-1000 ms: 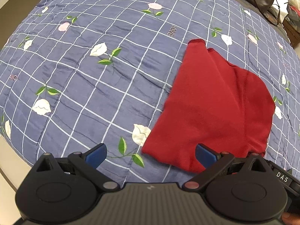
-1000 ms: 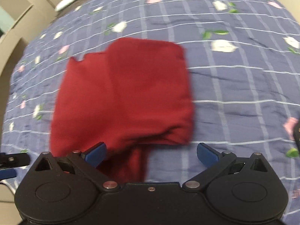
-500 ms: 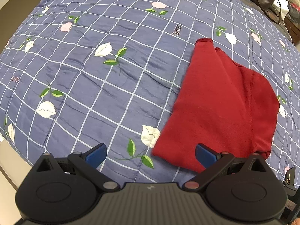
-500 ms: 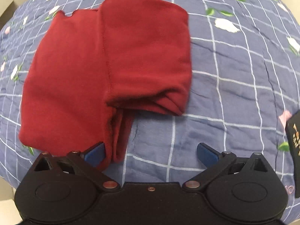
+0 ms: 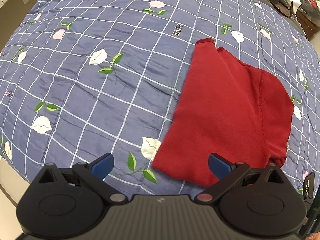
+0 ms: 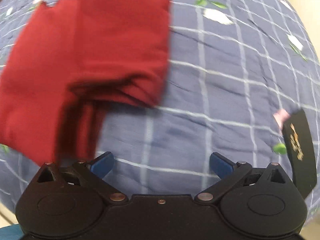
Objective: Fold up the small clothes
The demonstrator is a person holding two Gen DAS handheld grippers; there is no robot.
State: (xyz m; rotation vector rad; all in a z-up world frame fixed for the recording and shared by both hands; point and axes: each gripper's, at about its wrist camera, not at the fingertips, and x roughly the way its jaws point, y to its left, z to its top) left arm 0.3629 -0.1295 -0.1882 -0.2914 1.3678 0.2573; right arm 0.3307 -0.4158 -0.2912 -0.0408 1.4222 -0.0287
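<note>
The folded red garment [image 5: 230, 110] lay on the quilted bed [image 5: 100, 80], long axis toward 12 o'clock, at 1 o'clock from the left tongs [image 5: 161, 163] and 10 o'clock from the right tongs [image 6: 161, 163], both wide and empty, the left nearer.

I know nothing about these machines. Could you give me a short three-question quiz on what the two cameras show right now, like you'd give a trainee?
1. True or false: the left claw grips the red garment.
2. What does the garment lie on?
A. a wooden table
B. a blue checked quilt with flowers
C. a chair
3. Fill in: the right claw is ____, holding nothing.

Key: 1 false, both claws hang open above the garment. 2 B. 3 open.
</note>
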